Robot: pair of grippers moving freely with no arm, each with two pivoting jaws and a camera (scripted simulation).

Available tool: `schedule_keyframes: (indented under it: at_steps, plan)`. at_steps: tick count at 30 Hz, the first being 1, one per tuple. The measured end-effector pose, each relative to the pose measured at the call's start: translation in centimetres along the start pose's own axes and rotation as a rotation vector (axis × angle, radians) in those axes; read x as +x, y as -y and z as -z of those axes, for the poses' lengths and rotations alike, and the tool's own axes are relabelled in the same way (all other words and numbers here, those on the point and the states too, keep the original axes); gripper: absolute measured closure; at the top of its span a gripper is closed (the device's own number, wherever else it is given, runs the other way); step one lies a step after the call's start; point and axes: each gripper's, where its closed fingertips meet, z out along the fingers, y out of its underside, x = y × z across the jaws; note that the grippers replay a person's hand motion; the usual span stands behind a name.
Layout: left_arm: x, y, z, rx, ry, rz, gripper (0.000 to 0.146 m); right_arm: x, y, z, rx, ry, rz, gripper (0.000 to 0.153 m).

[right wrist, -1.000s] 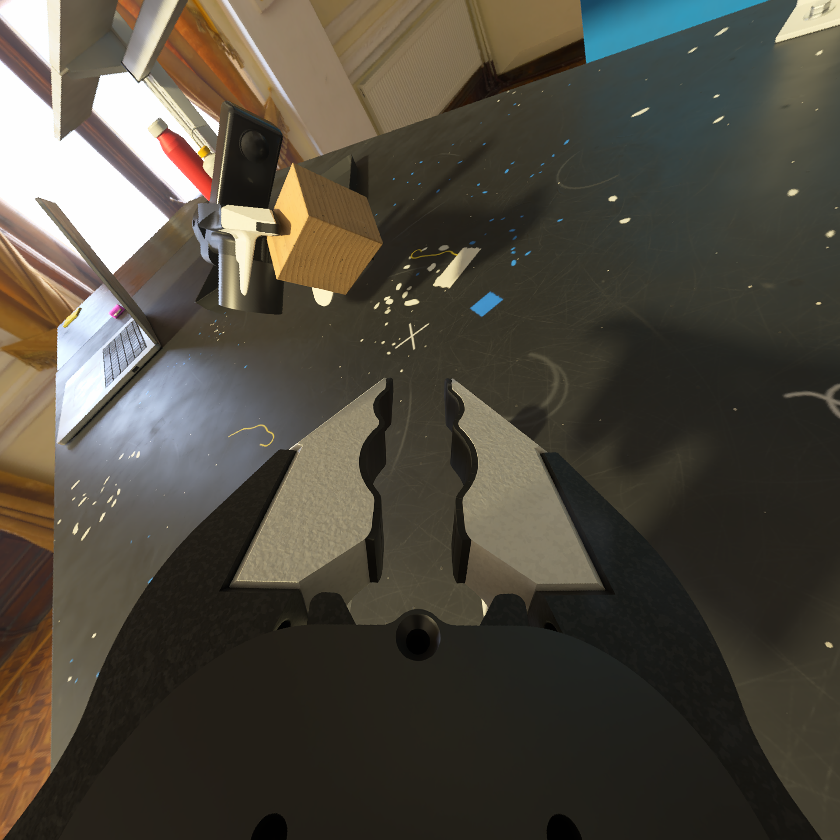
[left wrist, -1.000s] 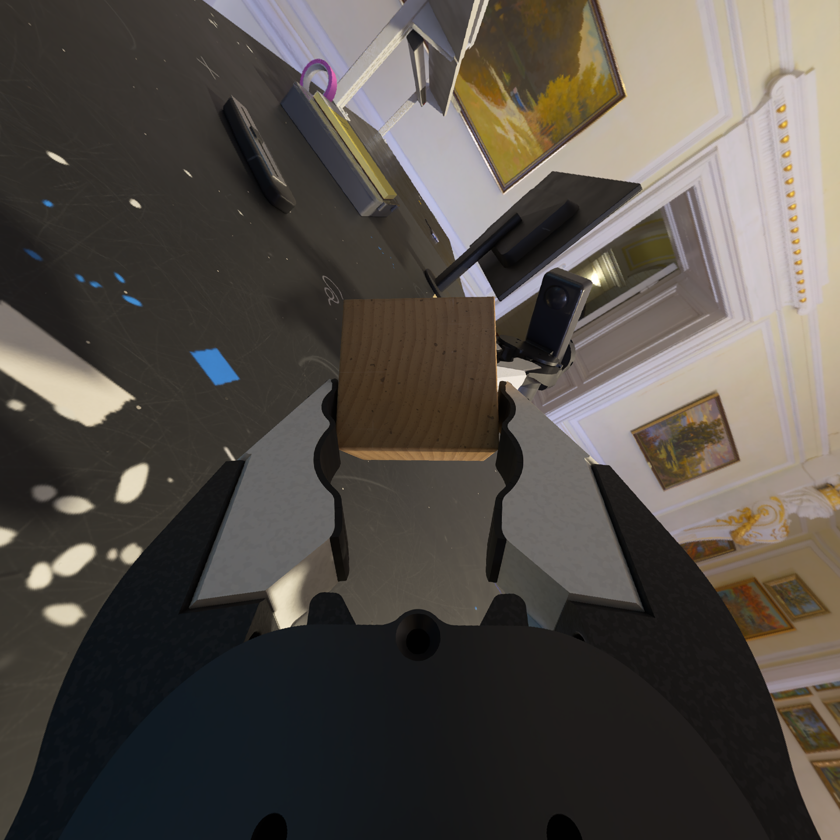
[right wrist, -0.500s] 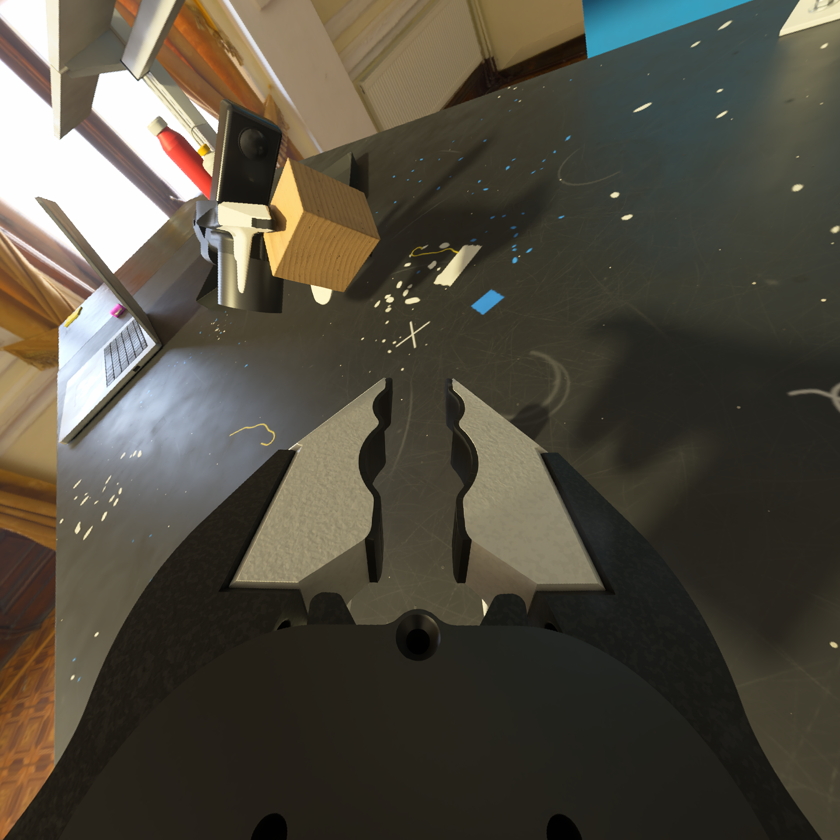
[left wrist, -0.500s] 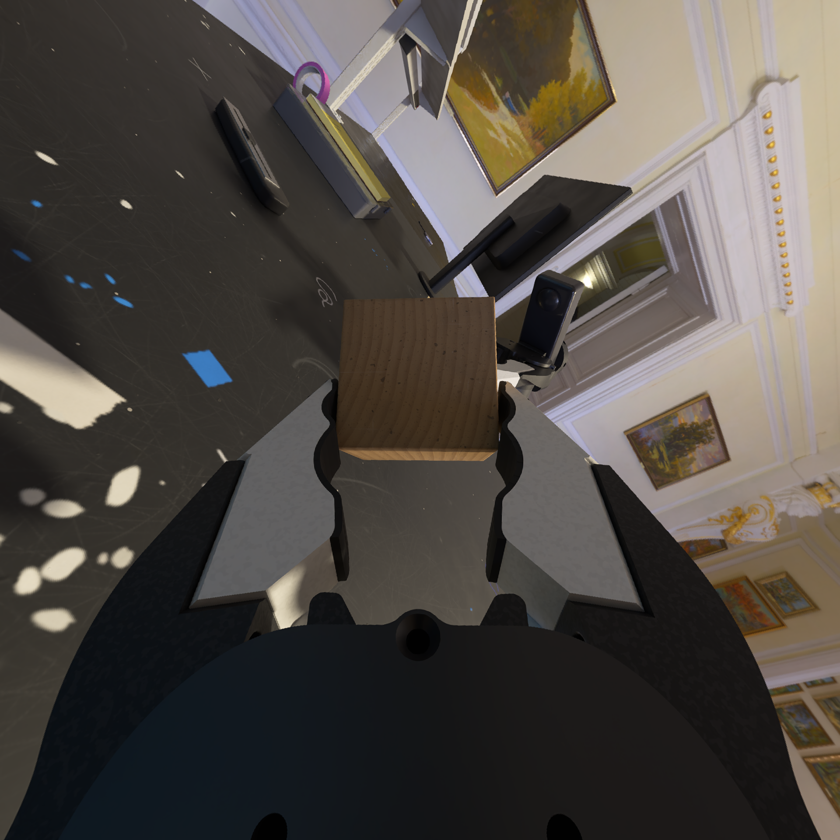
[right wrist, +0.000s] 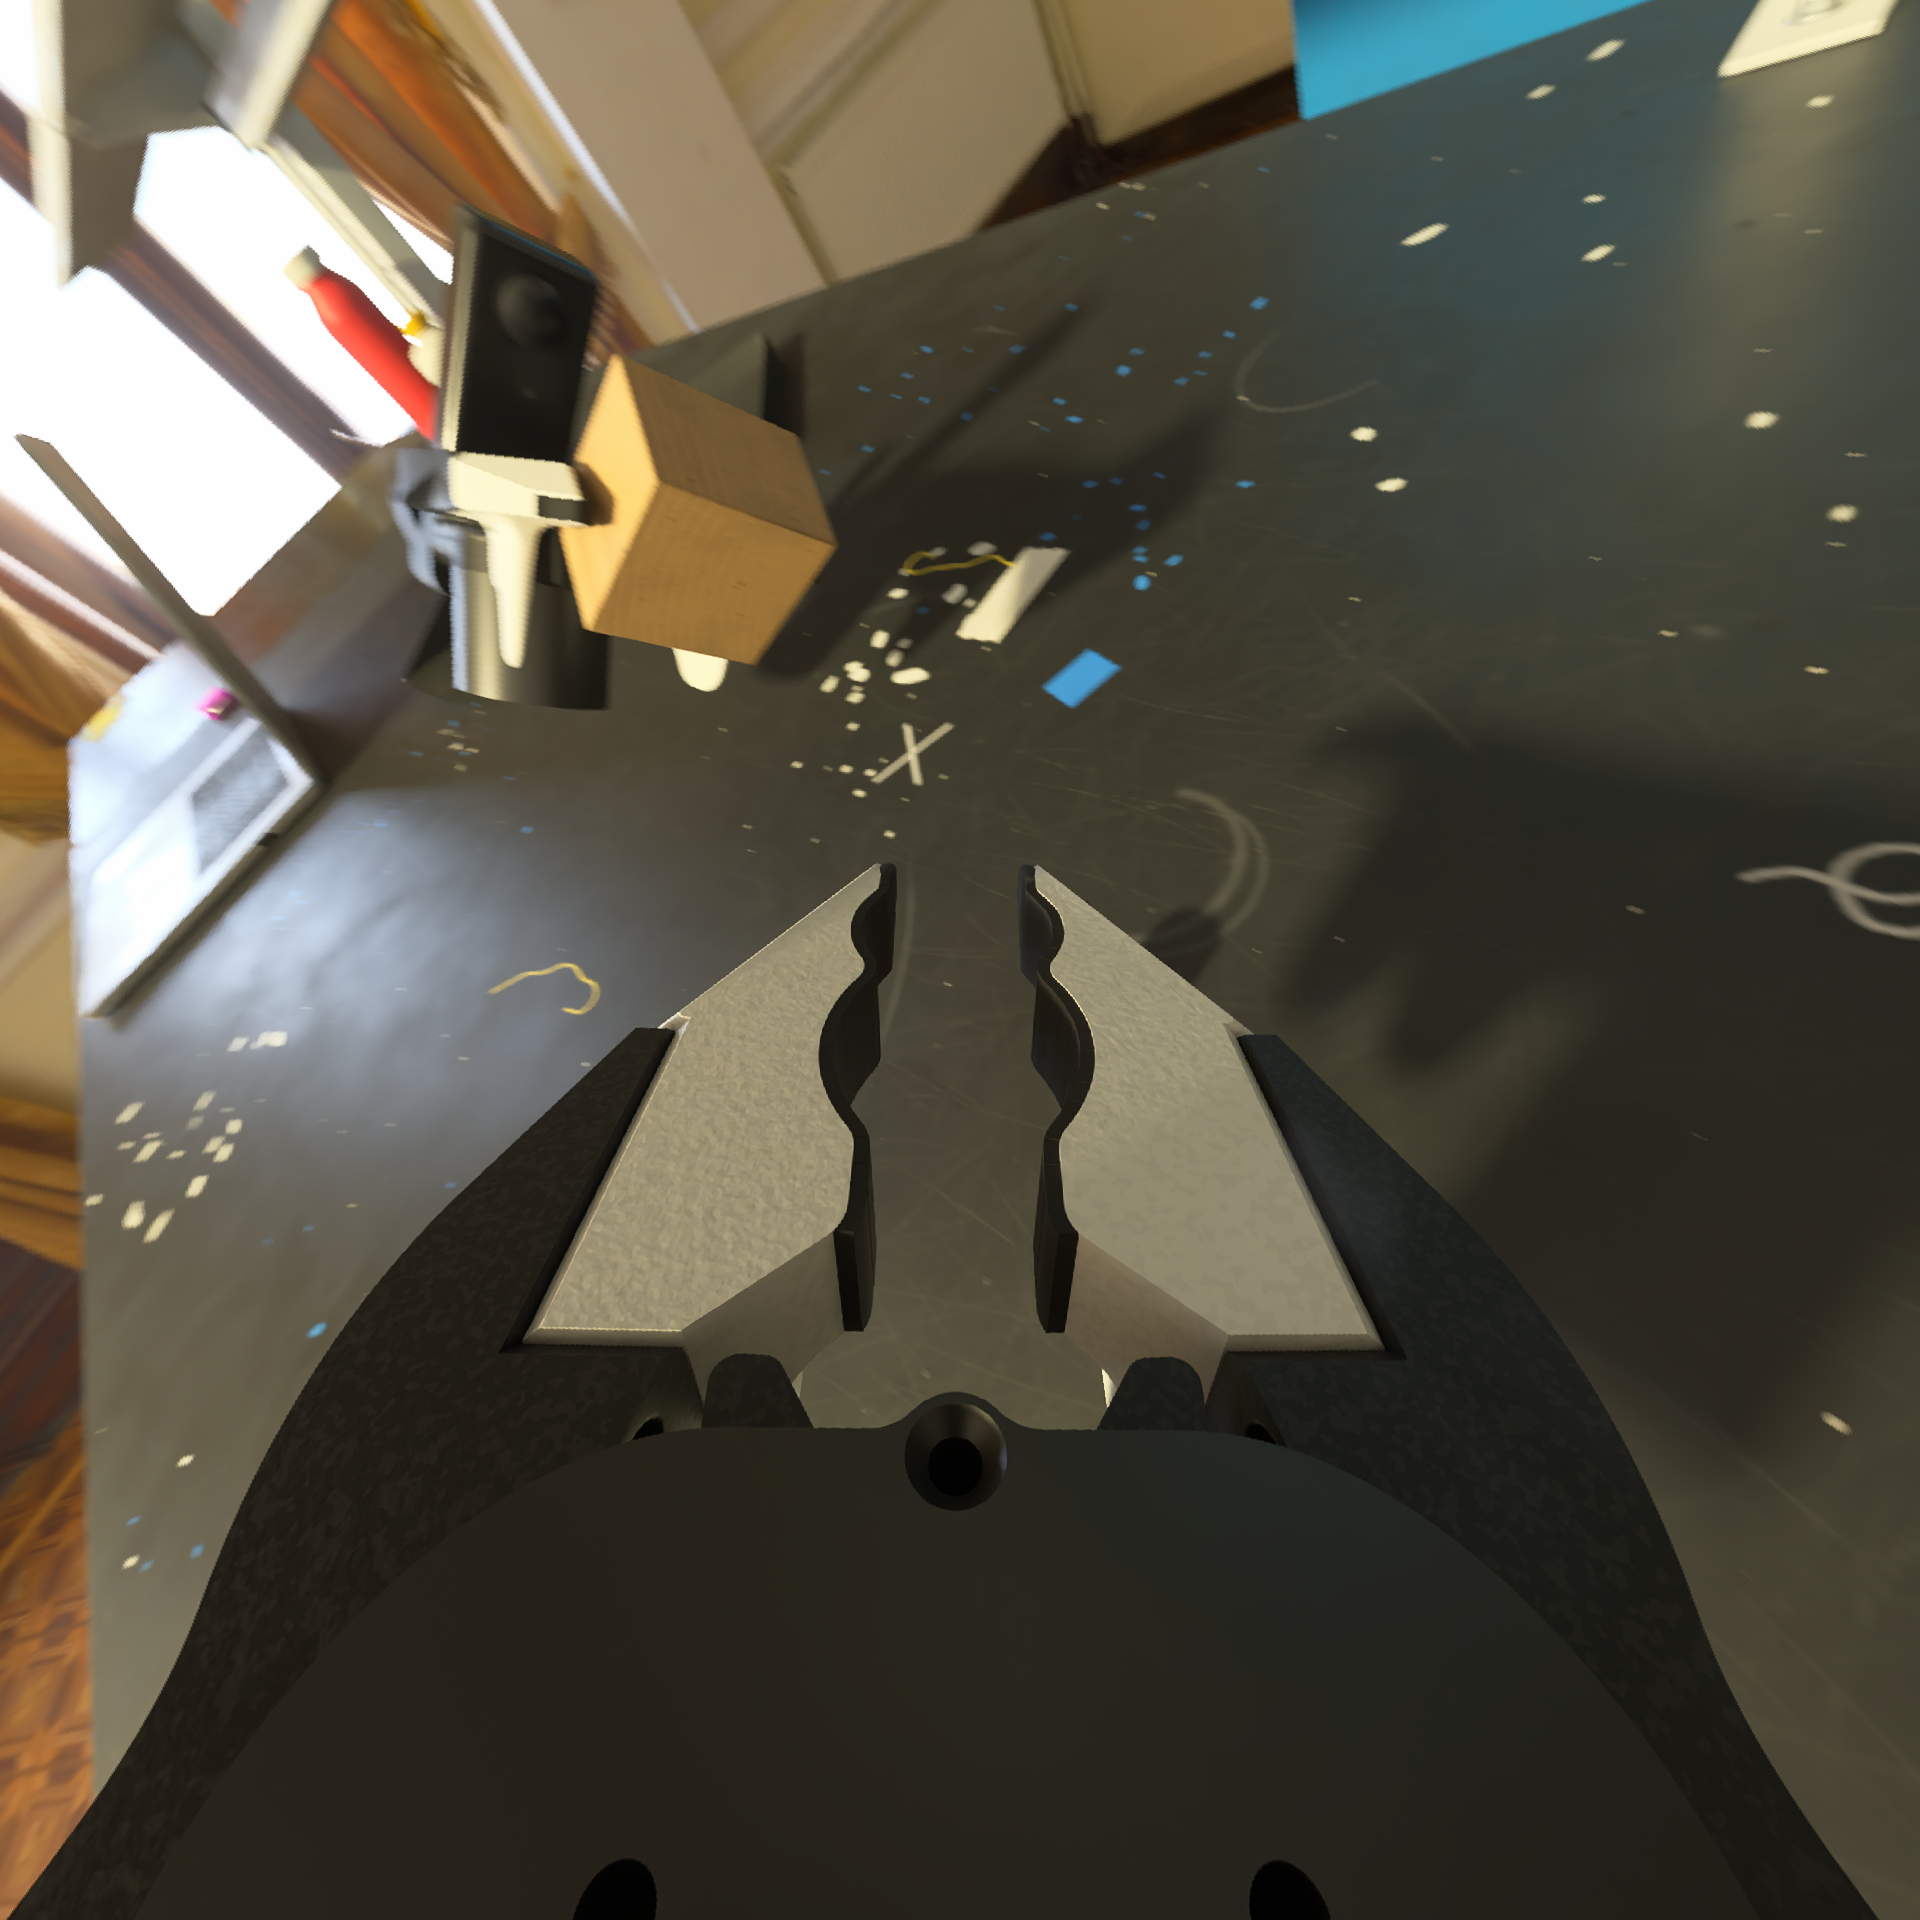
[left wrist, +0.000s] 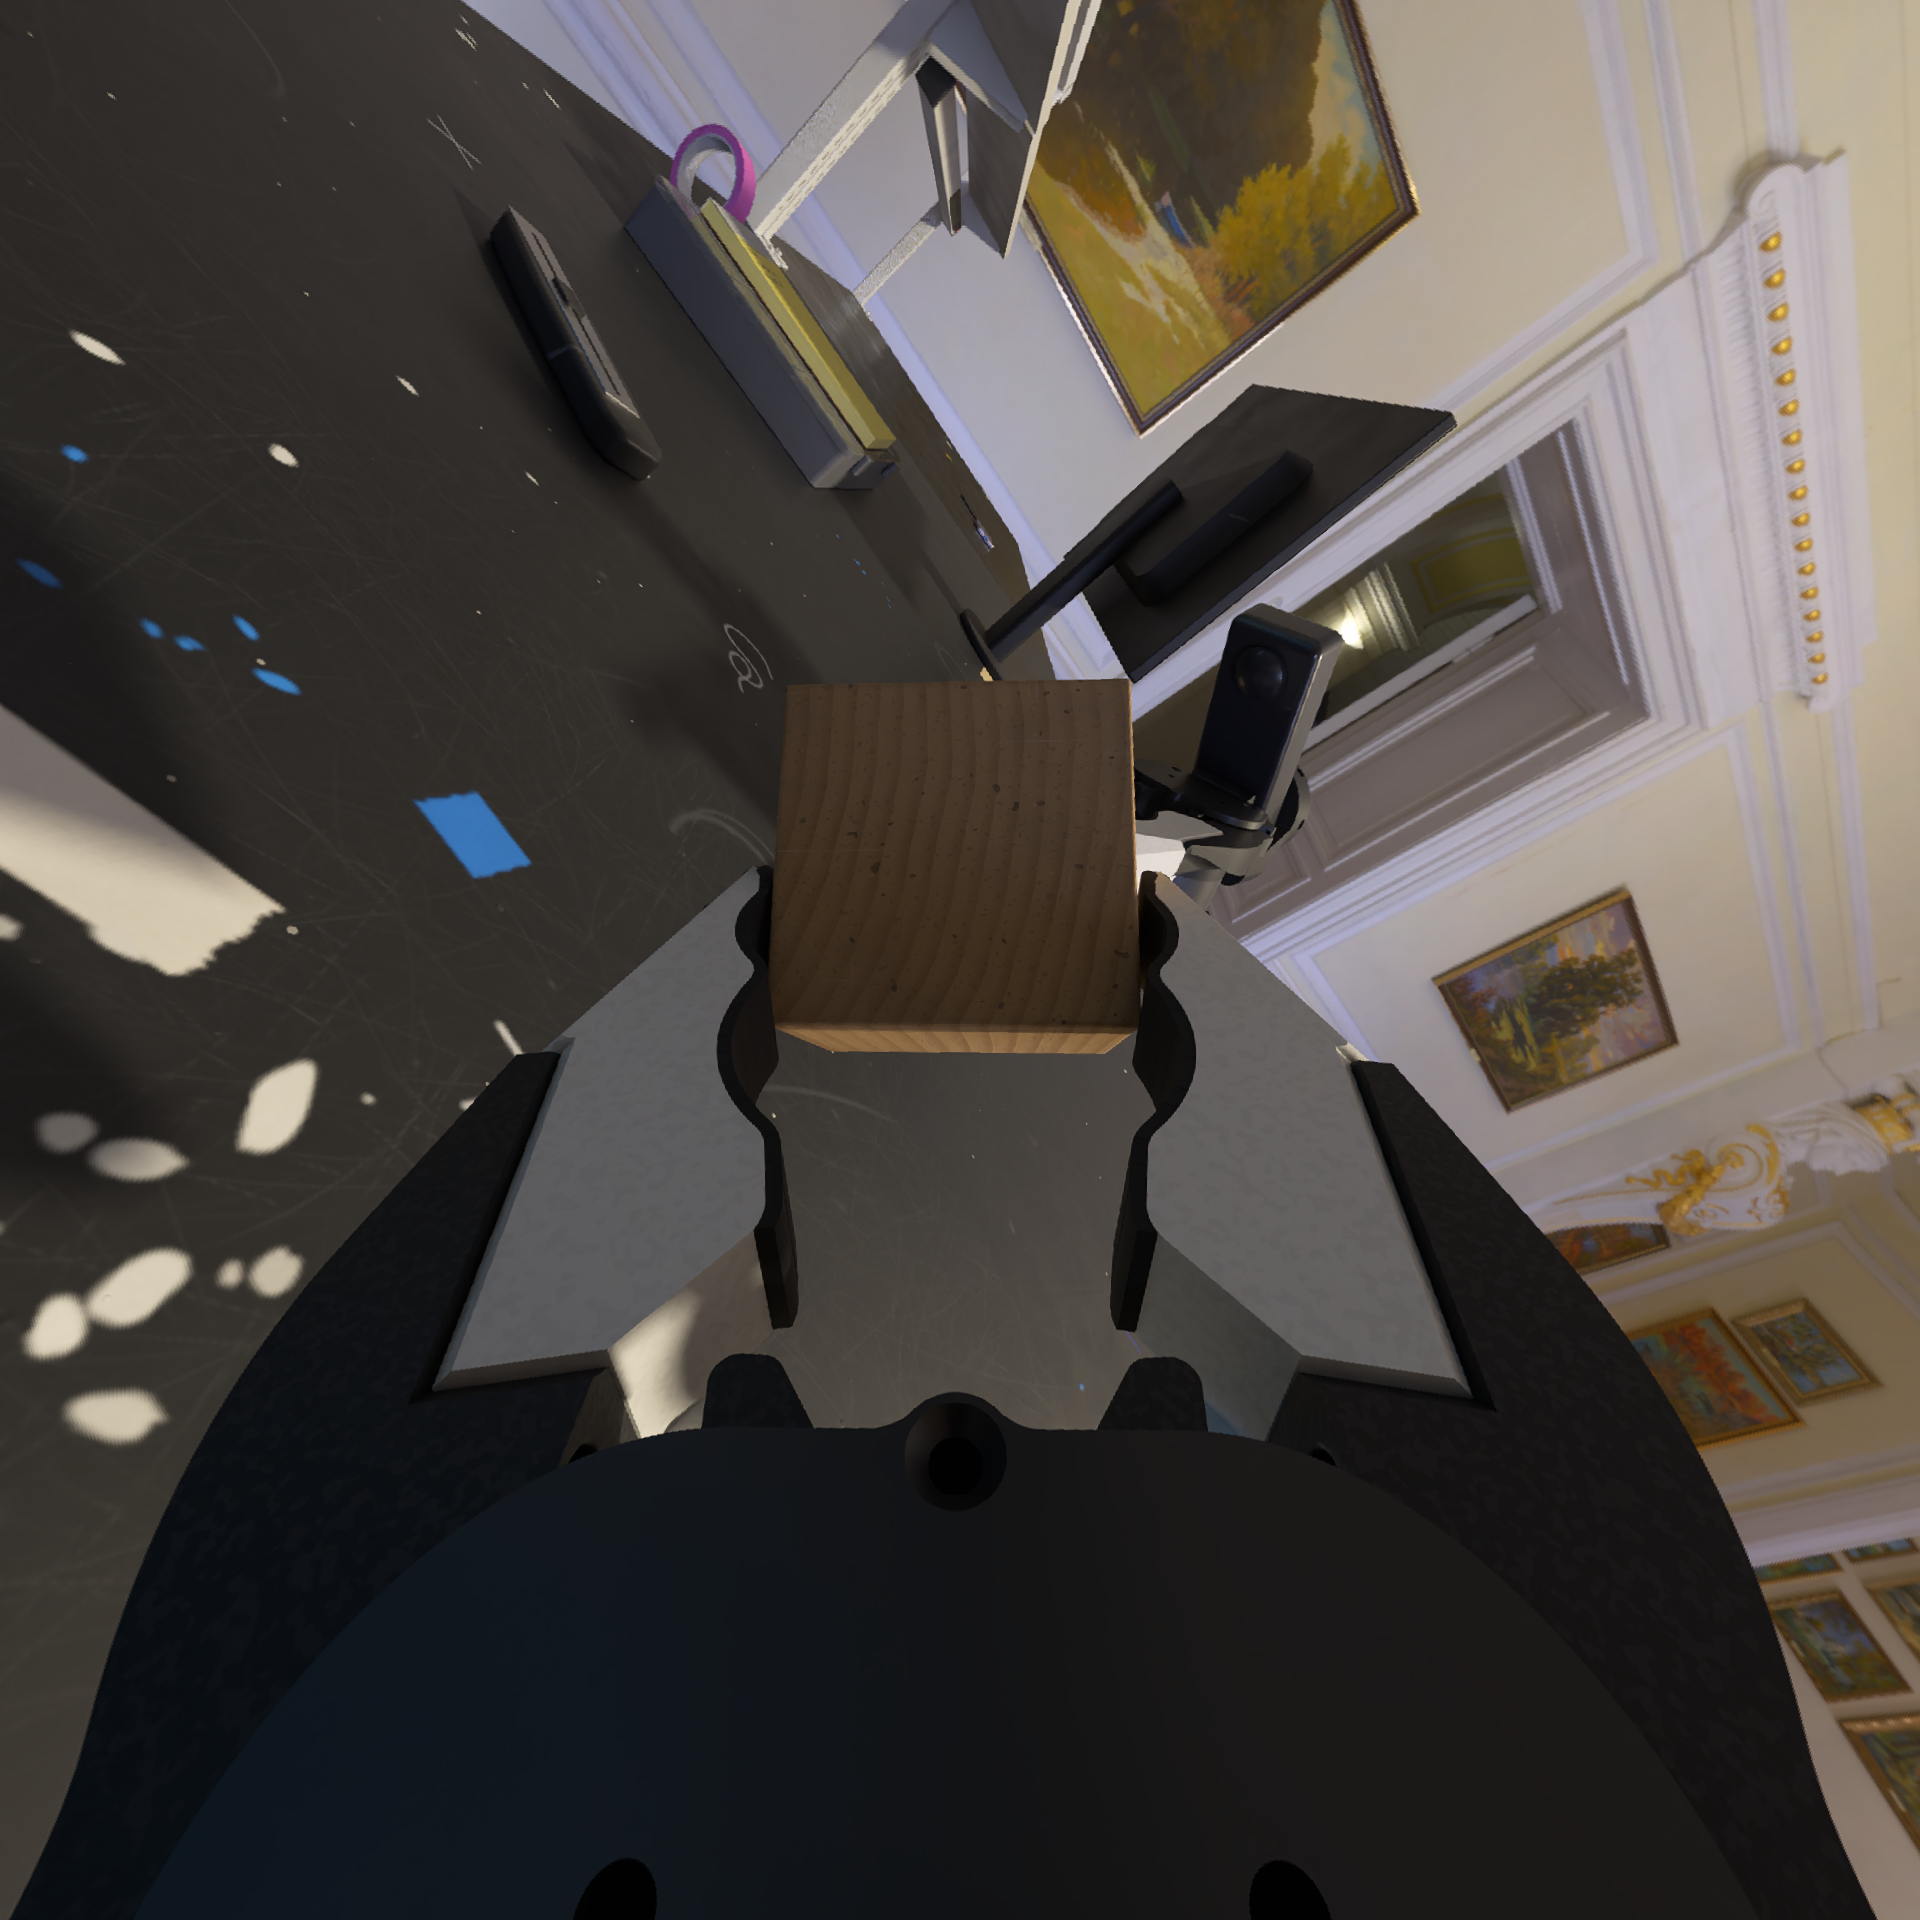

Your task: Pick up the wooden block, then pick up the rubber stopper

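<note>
Wooden block (left wrist: 954,862) hiding fingertips (left wrist: 750,914)

Sunlight lands on the dark table (left wrist: 343,540) in hard patches and small bright spots, leaving most of it dim. In the left wrist view the block's (left wrist: 951,862) facing side is in shade, brown and dull, while the cream walls behind are evenly bright. In the right wrist view the window (right wrist: 166,416) at upper left is blown out to white; the block (right wrist: 696,520) glows warm orange there and a broad soft shadow spreads over the table (right wrist: 1507,935) at right. That view is smeared toward its left and top edges. Both views bend straight lines near the borders. The hand-held gripper (right wrist: 956,904) plates catch pale light.
</note>
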Motion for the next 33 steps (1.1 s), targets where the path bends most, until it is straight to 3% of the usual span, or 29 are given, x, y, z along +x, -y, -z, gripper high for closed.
schedule_keyframes:
  at_steps: [7, 16, 22, 33]
  plan:
    - [-0.2, -0.1, 0.0, -0.004, 0.014, -0.007, 0.077, 3.9, -1.6, 1.9, -0.145, -0.285, 0.031, 0.126]
    - [-0.6, -0.9, 0.0, -0.044, 0.048, -0.041, 0.077, 2.2, -5.3, -0.8, -0.348, -0.264, 0.012, 0.121]
    - [-1.3, -2.0, -0.3, -0.126, 0.139, -0.135, 0.077, 2.6, -5.7, -1.6, -0.365, -0.271, 0.027, 0.123]
    - [-0.7, -2.2, -0.9, -0.124, 0.099, -0.106, 0.077, 3.5, -5.9, -2.8, -0.381, -0.29, 0.041, 0.119]
